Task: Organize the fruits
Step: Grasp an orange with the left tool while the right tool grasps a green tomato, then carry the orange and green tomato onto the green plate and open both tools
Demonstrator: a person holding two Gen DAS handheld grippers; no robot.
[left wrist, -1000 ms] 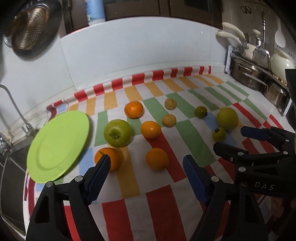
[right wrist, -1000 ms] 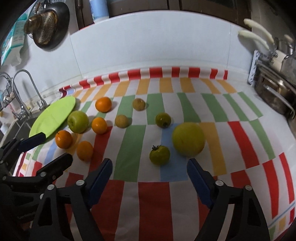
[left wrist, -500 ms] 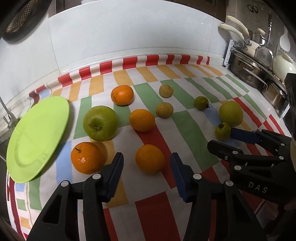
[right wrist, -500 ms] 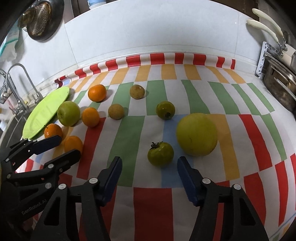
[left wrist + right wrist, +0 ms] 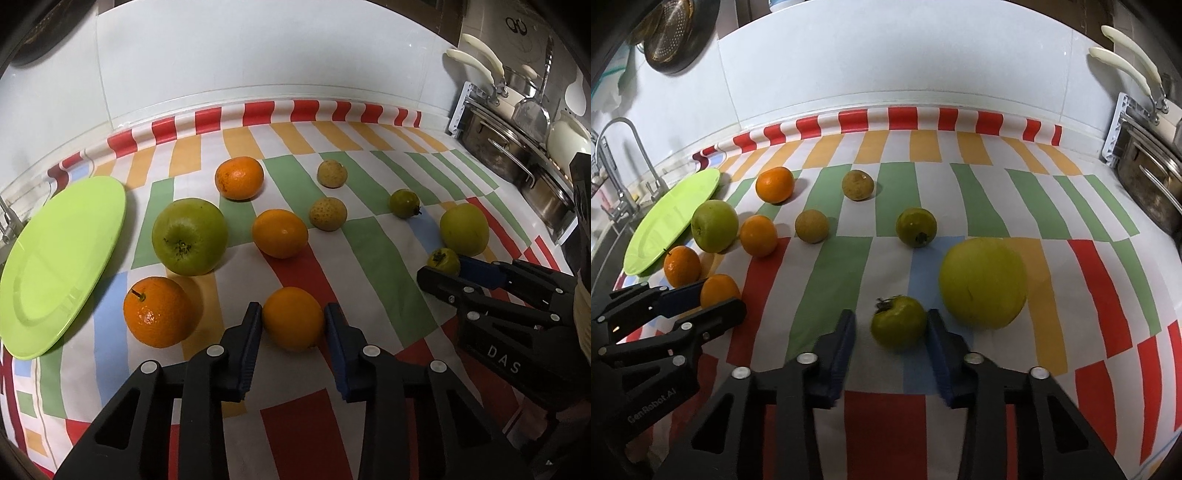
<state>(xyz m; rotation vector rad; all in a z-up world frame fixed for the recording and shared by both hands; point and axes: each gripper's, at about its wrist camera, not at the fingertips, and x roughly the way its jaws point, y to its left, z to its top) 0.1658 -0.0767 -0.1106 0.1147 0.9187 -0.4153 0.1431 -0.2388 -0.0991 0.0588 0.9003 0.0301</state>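
While closing around the nearest smooth orange [image 5: 293, 323] on the striped cloth [image 5: 388, 288], presses it between ribbed pads of the left gripper [image 5: 293, 310]. Clamps the right gripper [image 5: 890, 319] on a small calyxed green fruit [image 5: 897, 325] (glossy, round). Counts four oranges, two green apples [image 5: 190, 236], two rough tan fruits [image 5: 328, 214], two small green ones, one flat lime plate [image 5: 55, 266].

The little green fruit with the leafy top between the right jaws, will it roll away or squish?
The little green fruit is round, so it would probably roll on the flat striped cloth if bumped. Its skin looks smooth and shiny, so maybe a bit slippery. It keeps its shape in the right gripper, so likely firm.
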